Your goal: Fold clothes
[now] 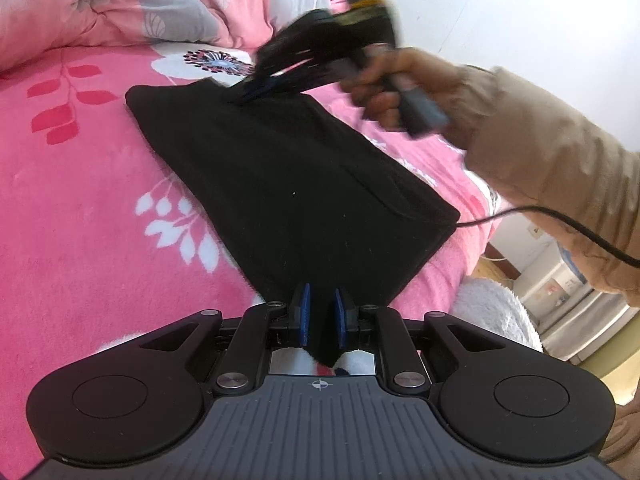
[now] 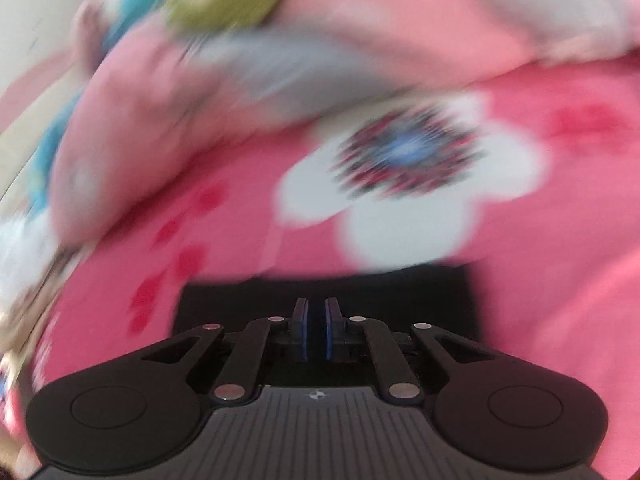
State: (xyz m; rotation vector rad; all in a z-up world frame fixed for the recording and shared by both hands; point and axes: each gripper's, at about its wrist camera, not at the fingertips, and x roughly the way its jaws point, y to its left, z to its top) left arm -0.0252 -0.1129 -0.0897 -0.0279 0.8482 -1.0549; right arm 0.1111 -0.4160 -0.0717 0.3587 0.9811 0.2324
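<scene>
A black garment lies folded in a long strip on the pink flowered bedspread. My left gripper is shut on its near corner; black cloth runs between the blue pads and hangs below them. My right gripper, blurred and held by a hand, grips the garment's far edge. In the right wrist view the right gripper is shut, its pads almost touching, with the black garment spread under and around them.
A rumpled pink and grey quilt is piled at the far side of the bed. A beige sleeve and a black cable cross the right side. White fluffy fabric and a white cabinet stand beyond the bed's right edge.
</scene>
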